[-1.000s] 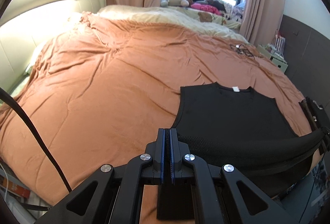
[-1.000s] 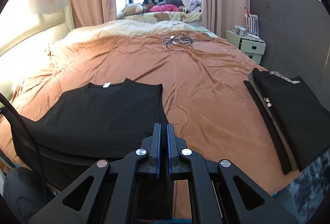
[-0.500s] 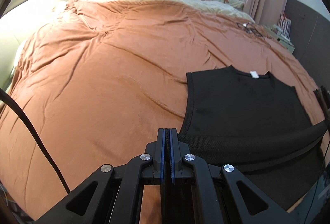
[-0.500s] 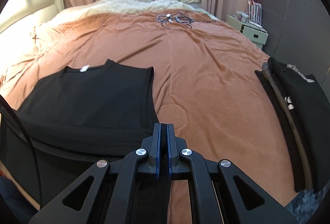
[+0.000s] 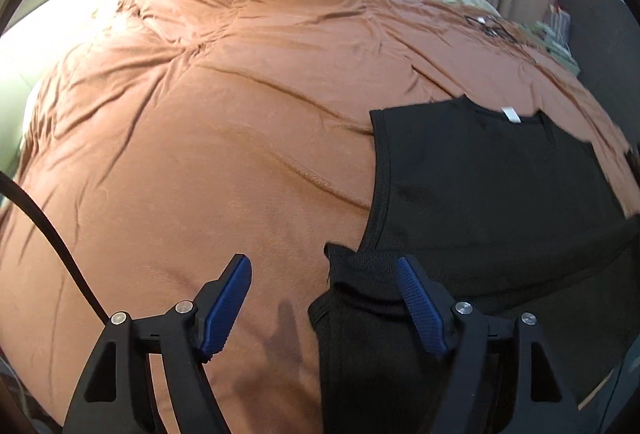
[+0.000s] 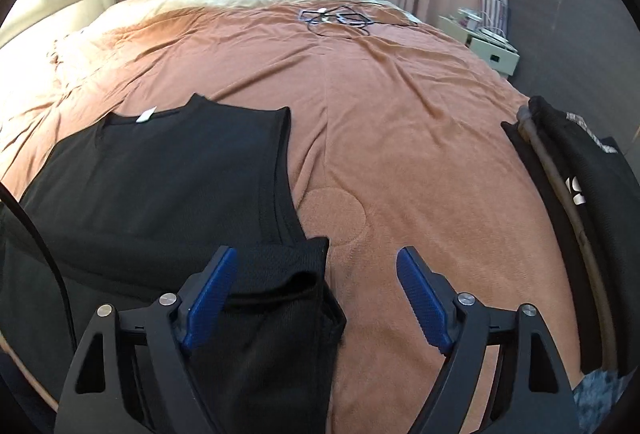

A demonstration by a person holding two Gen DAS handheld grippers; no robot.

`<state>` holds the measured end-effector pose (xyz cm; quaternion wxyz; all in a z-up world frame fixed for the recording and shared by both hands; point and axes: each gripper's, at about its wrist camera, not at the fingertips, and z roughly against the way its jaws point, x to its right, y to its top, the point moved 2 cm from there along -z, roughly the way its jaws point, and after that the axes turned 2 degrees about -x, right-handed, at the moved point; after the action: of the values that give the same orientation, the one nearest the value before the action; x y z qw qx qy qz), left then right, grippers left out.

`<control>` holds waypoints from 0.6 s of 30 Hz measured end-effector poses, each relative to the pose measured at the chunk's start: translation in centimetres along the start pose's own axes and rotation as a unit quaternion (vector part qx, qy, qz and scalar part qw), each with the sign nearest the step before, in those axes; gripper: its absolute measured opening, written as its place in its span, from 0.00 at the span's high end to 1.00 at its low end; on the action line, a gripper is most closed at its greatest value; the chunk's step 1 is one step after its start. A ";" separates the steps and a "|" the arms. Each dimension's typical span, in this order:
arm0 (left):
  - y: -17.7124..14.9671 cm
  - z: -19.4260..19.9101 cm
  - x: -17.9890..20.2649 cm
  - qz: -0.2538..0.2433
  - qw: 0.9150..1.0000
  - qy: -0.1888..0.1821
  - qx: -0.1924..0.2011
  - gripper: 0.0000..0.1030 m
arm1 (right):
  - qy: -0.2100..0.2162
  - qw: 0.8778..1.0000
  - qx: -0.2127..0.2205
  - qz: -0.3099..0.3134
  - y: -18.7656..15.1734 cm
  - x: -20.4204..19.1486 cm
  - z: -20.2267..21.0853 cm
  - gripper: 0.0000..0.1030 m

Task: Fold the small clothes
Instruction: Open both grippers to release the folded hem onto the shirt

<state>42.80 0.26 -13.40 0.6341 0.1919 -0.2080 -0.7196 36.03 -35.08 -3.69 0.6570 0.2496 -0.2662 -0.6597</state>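
Both grippers gape wide, nothing between the blue pads. The black vest [image 5: 492,190] lies flat on the orange bedspread [image 5: 224,138], neck end away from the cameras, white label [image 6: 146,114] showing at the collar. Its near hem is folded up into a bunched band, one corner by the left gripper [image 5: 324,294], the other by the right gripper [image 6: 316,282]. A folded dark stack [image 6: 580,194] sits well apart at the bed's right edge.

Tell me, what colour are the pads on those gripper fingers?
Blue, ribbed pads on black fingers; clearest in the right wrist view.
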 end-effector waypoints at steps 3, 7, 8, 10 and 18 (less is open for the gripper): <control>-0.6 0.2 0.5 -0.029 0.999 0.003 -0.013 0.26 | 0.012 1.000 -0.012 0.013 -0.7 0.1 0.4 0.21; -1.4 -0.2 0.9 -0.055 0.998 0.018 -0.033 0.26 | 0.008 0.998 -0.041 0.049 -1.9 -0.4 0.3 0.21; -1.7 -0.4 0.9 -0.058 0.997 0.021 -0.038 0.26 | 0.003 0.997 -0.049 0.055 -2.0 -0.4 0.3 0.21; -1.9 -0.9 0.9 -0.061 0.997 0.016 -0.050 0.26 | -0.005 0.996 -0.065 0.060 -2.2 -0.3 -0.2 0.21; -1.3 -3.4 1.6 -0.078 0.994 0.026 -0.070 0.26 | -0.006 0.994 -0.090 0.059 -0.7 -0.9 -2.7 0.21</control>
<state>43.33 -1.33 -16.96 0.5932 0.1809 -0.1248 -0.7745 37.36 -34.26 -6.10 0.7129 0.1691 -0.2238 -0.6427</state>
